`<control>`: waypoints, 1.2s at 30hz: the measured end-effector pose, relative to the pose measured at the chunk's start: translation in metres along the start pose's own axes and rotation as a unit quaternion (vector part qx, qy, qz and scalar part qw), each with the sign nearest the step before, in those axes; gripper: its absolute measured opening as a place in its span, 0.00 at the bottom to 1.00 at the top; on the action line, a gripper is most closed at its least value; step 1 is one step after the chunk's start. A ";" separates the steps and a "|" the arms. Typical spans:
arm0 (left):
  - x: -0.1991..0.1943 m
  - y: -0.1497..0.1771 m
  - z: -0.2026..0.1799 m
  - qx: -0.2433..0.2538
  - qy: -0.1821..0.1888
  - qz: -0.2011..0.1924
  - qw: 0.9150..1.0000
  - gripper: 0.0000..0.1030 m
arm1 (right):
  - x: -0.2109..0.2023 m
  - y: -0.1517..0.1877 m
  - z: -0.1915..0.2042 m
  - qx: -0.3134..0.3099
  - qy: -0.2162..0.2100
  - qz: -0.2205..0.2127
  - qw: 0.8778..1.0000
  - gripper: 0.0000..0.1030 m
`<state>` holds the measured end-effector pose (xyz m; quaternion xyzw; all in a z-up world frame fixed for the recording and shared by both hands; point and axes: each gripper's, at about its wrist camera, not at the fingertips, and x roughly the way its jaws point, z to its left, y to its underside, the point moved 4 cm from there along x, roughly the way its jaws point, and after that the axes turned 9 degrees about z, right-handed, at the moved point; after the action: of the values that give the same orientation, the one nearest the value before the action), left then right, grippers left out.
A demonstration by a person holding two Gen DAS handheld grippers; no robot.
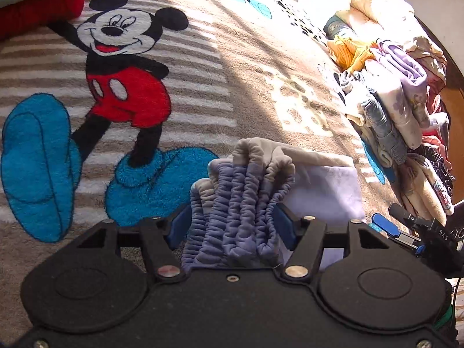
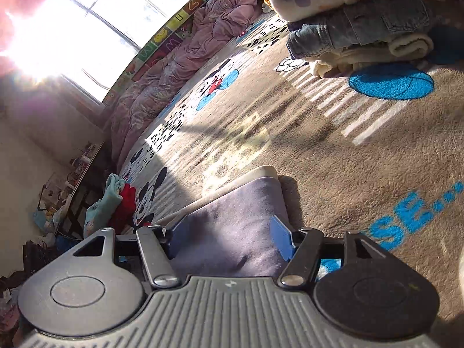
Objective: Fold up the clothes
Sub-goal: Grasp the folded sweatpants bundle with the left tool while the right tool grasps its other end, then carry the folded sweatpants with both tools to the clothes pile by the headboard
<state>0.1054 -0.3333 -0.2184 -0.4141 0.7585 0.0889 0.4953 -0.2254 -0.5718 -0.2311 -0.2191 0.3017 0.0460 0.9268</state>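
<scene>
A small lavender and cream garment [image 1: 246,185] with a gathered elastic waistband lies on the Mickey Mouse rug [image 1: 203,87]. My left gripper [image 1: 232,223] is shut on the bunched waistband, its blue pads pressed on either side. In the right wrist view the same garment [image 2: 232,217] lies flat between the blue pads of my right gripper [image 2: 229,237], which is closed on its edge. The right gripper also shows in the left wrist view [image 1: 400,229], at the garment's right side.
A stack of folded clothes [image 1: 400,107] lies on the rug to the right, also visible in the right wrist view [image 2: 356,20]. Red and teal garments [image 1: 37,3] lie far left. A pink quilt [image 2: 179,63] runs along the window wall.
</scene>
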 end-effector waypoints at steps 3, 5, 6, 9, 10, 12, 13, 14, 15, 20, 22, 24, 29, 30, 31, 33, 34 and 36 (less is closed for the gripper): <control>0.000 0.008 0.002 0.009 0.015 -0.003 1.000 0.65 | 0.010 0.018 -0.017 -0.001 0.016 0.012 1.000 0.62; 0.003 0.010 0.000 0.009 0.008 -0.007 1.000 0.66 | 0.018 0.028 -0.019 -0.017 0.020 0.013 1.000 0.62; 0.005 0.009 0.000 0.006 0.008 -0.007 1.000 0.66 | 0.021 0.031 -0.016 -0.030 0.023 0.009 0.999 0.62; 0.015 0.008 0.001 -0.007 0.006 -0.009 1.000 0.67 | 0.033 0.032 -0.006 -0.054 0.031 0.001 0.998 0.64; 0.018 0.008 -0.002 -0.002 0.001 -0.011 1.000 0.67 | 0.038 0.031 -0.002 -0.059 0.031 0.002 0.998 0.63; 0.022 0.007 -0.009 0.016 -0.015 -0.017 1.000 0.66 | 0.048 0.030 0.004 -0.069 0.032 0.006 0.997 0.51; 0.024 0.006 -0.013 0.028 -0.027 -0.020 0.999 0.58 | 0.052 0.030 0.006 -0.073 0.035 0.009 0.997 0.32; 0.025 0.005 -0.017 0.035 -0.034 -0.022 0.999 0.51 | 0.054 0.030 0.006 -0.070 0.030 0.011 0.997 0.23; 0.025 0.005 -0.019 0.036 -0.033 -0.022 0.999 0.44 | 0.054 0.030 0.003 -0.058 0.017 0.011 0.998 0.20; 0.011 -0.003 -0.049 0.056 -0.011 -0.029 0.998 0.35 | 0.017 0.024 0.001 -0.042 -0.030 -0.019 0.999 0.16; 0.008 -0.005 -0.069 0.066 0.001 -0.030 0.997 0.34 | -0.008 0.016 -0.002 -0.039 -0.045 -0.037 0.998 0.15; 0.009 -0.008 -0.093 0.078 0.013 -0.030 0.996 0.34 | -0.032 0.007 -0.006 -0.034 -0.060 -0.054 0.996 0.15; 0.028 -0.015 -0.161 0.111 0.042 -0.026 0.993 0.34 | -0.097 -0.019 -0.034 -0.027 -0.064 -0.109 0.992 0.15; 0.034 -0.017 -0.175 0.117 0.047 -0.025 0.992 0.34 | -0.107 -0.024 -0.041 -0.029 -0.060 -0.115 0.991 0.15; 0.040 -0.019 -0.190 0.124 0.052 -0.024 0.991 0.33 | -0.116 -0.028 -0.049 -0.028 -0.056 -0.122 0.991 0.13; 0.051 -0.021 -0.220 0.140 0.059 -0.020 0.988 0.33 | -0.132 -0.037 -0.069 -0.016 -0.054 -0.135 0.989 0.12; 0.057 -0.022 -0.236 0.151 0.063 -0.018 0.986 0.33 | -0.140 -0.040 -0.078 -0.010 -0.052 -0.142 0.988 0.12; 0.068 -0.023 -0.264 0.165 0.069 -0.015 0.984 0.32 | -0.156 -0.046 -0.096 0.001 -0.044 -0.154 0.987 0.12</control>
<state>-0.0677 -0.5285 -0.1376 -0.3431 0.7889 -0.0731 0.5046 -0.3940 -0.6474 -0.1931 -0.2596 0.2230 -0.0875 0.9355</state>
